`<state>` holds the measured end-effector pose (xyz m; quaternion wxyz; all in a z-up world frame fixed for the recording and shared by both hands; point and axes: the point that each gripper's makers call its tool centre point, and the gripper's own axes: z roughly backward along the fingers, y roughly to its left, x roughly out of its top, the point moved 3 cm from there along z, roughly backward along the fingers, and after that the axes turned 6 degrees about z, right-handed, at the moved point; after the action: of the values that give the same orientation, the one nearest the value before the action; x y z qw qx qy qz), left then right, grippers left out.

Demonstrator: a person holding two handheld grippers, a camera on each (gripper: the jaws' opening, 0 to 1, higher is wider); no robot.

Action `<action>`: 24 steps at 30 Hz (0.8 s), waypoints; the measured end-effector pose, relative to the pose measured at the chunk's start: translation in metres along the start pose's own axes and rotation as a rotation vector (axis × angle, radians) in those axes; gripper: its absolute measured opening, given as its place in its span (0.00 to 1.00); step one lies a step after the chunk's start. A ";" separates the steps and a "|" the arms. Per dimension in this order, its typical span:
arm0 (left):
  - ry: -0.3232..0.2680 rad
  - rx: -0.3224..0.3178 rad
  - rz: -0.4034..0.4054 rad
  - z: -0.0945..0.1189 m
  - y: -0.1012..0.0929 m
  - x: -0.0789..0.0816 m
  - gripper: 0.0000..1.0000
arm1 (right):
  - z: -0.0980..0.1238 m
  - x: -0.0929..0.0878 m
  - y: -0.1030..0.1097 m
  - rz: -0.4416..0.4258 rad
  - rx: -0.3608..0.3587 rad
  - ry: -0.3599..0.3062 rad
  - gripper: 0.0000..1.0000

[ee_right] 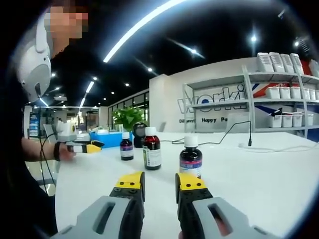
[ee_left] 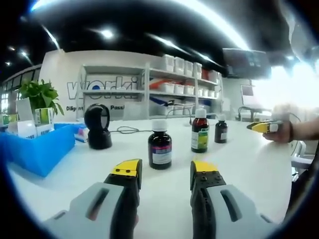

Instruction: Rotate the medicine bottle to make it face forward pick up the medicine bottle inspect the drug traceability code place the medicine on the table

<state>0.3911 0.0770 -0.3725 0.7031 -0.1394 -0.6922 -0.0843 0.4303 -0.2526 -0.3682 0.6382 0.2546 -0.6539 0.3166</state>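
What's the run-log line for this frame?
left gripper: open, empty | right gripper: open, empty | three bottles upright on table | none grasped yet

White table (ee_left: 249,164), three medicine bottles (ee_left: 160,144) standing, black scanner (ee_left: 97,127), blue bin (ee_left: 40,149), cable (ee_left: 127,130)

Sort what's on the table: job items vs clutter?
Job: three medicine bottles, black scanner, left gripper, right gripper, both open.

Clutter: blue bin, potted plant, cable, wall shelves.
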 end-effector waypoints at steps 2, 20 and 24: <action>-0.002 0.001 0.001 0.000 0.000 0.001 0.30 | 0.000 0.000 -0.001 -0.004 -0.003 0.003 0.19; 0.006 0.004 -0.004 -0.001 -0.001 0.001 0.30 | -0.001 -0.001 0.000 0.004 -0.018 0.022 0.20; 0.011 -0.008 -0.014 -0.001 -0.003 0.000 0.30 | 0.000 -0.002 -0.004 -0.004 -0.031 0.026 0.20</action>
<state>0.3914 0.0733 -0.3727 0.7058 -0.1369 -0.6888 -0.0929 0.4332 -0.2554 -0.3703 0.6513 0.2418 -0.6498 0.3084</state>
